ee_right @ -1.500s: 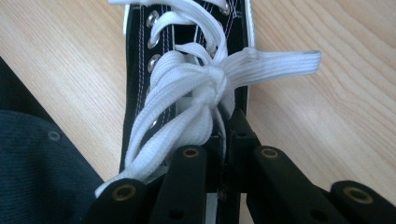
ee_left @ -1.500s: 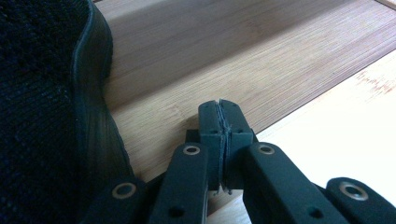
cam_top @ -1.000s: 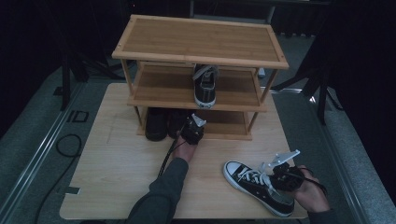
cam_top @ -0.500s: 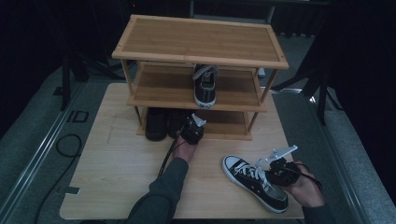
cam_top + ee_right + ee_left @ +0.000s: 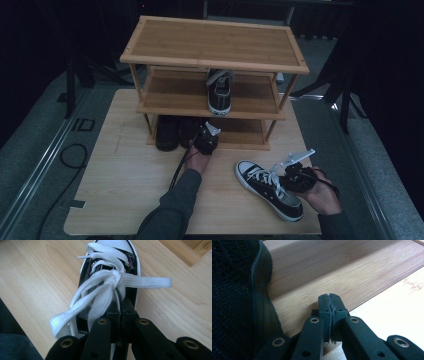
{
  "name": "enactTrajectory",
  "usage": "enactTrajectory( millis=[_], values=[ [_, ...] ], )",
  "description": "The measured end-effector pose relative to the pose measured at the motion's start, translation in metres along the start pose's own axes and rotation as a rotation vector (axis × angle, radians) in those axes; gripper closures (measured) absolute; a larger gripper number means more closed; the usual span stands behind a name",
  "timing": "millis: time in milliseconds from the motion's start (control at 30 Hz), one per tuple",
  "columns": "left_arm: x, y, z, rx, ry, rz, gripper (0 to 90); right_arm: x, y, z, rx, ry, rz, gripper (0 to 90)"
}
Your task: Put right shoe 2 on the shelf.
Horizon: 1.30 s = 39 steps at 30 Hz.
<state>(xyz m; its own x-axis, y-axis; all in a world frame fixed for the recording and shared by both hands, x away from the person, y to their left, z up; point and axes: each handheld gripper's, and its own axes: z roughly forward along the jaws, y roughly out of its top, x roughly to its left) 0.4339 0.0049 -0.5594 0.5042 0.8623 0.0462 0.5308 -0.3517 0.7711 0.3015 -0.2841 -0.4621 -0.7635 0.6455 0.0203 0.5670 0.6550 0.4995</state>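
Note:
A black-and-white sneaker (image 5: 267,189) with white laces lies on the wooden table (image 5: 125,175) at the front right, toe toward the rack. My right gripper (image 5: 284,182) is over its opening, shut on the sneaker's tongue just behind the lace bow (image 5: 107,282). In the right gripper view the right gripper (image 5: 121,306) has its jaws pressed together. My left gripper (image 5: 201,136) sits at the rack's bottom shelf beside a pair of black shoes (image 5: 167,132). Seen in its own view, the left gripper (image 5: 329,298) is shut on nothing, with a black shoe (image 5: 234,302) just to its left.
A three-level wooden shoe rack (image 5: 215,45) stands at the back of the table. A matching sneaker (image 5: 219,91) rests on its middle shelf. The bottom shelf board (image 5: 324,267) is bare to the right of the black shoes. A cable (image 5: 75,155) lies on the floor at left.
The right gripper and the sneaker have shifted together slightly away from the table's front edge, toward the rack. The left gripper has stayed put.

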Motion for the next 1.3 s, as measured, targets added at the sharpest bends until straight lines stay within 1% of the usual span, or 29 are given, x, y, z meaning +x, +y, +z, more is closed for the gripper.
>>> enactTrajectory(
  millis=[167,300,367,633,867,1300],
  values=[
    [0.0,0.0,0.0,0.0,0.001,0.001,88.6,-0.001,0.006,-0.001,0.0,-0.001,-0.012,88.1],
    [0.0,0.0,0.0,0.0,0.002,0.001,88.6,-0.003,0.01,-0.001,-0.011,-0.009,-0.014,88.1],
    [0.0,0.0,0.0,0.0,0.001,0.001,88.6,-0.003,0.012,0.0,-0.015,-0.005,-0.013,88.1],
    [0.0,0.0,0.0,-0.001,0.003,0.001,88.6,-0.004,0.022,-0.001,-0.03,-0.011,-0.032,88.1],
    [0.0,0.0,0.0,-0.001,0.003,0.001,88.6,-0.006,0.029,-0.004,-0.046,-0.005,-0.041,88.1],
    [0.0,0.0,0.0,0.0,0.003,0.001,88.6,-0.011,0.043,-0.006,-0.046,0.002,-0.075,88.1]
  ],
)
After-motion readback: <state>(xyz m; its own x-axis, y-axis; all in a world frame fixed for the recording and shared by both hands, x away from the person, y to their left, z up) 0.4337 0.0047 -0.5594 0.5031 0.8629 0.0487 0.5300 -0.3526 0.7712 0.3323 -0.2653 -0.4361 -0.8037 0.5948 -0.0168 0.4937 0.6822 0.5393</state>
